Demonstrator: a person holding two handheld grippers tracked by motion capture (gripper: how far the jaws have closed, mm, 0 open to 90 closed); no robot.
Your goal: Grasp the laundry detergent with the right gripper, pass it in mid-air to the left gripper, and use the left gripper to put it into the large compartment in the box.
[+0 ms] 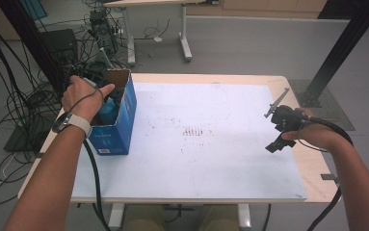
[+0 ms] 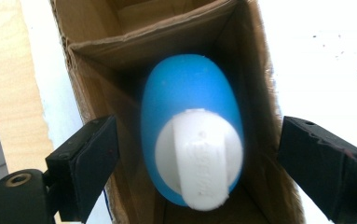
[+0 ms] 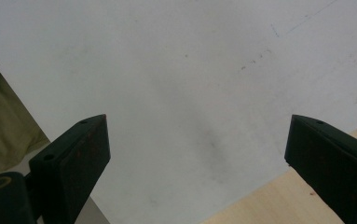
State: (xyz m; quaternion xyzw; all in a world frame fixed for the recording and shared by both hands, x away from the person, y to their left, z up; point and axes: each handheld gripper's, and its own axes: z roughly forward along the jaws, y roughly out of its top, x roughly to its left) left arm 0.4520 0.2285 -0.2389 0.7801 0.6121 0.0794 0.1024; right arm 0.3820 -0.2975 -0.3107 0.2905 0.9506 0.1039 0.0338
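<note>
Releasing a blue bottle [image 2: 192, 116] into an open cardboard box [image 1: 124, 113] at the left edge of the surface [image 1: 196, 163].
The left hand-held gripper [image 2: 192, 158] pointed straight down into the box, and the bottle stood directly below it, upright, its long axis in line with the gripper and its white cap [image 2: 199, 158] uppermost; the jaws stood apart, one on either side of the cap, with a gap showing on both sides, so nothing was clamped. The cardboard walls lay just beside the bottle all round, leaving open room only straight upward. The right hand-held gripper [image 1: 281, 130] hung well apart, over the right edge of the surface, its jaws likewise spread and empty above the bare white sheet [image 3: 176, 70]. The left hand [image 1: 83, 98] was much the nearer.
</note>
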